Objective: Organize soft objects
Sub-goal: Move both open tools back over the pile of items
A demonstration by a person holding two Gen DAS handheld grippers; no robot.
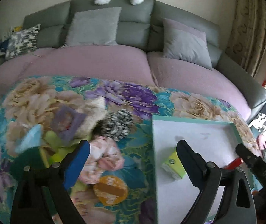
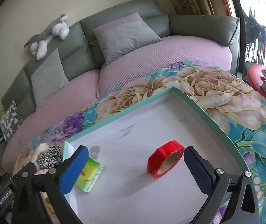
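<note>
Both grippers hang over the white tray (image 2: 170, 95) with wide open jaws, holding nothing. Right gripper (image 2: 135, 165) has one red tape roll (image 2: 165, 158) between its fingers, untouched, lying tilted on the tray floor. Left gripper (image 1: 133, 160) straddles the tray's left rim. One green tissue pack (image 2: 90, 175) lies flat near that rim. Left of the tray, soft things sit piled on the flowered blanket (image 1: 133, 97): one fuzzy black-and-white ball (image 1: 118, 123), one crumpled pink cloth (image 1: 103, 156).

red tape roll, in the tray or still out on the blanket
In. The red tape roll lies on the white floor of the teal-rimmed tray, between the open right gripper pads, untouched.
</note>
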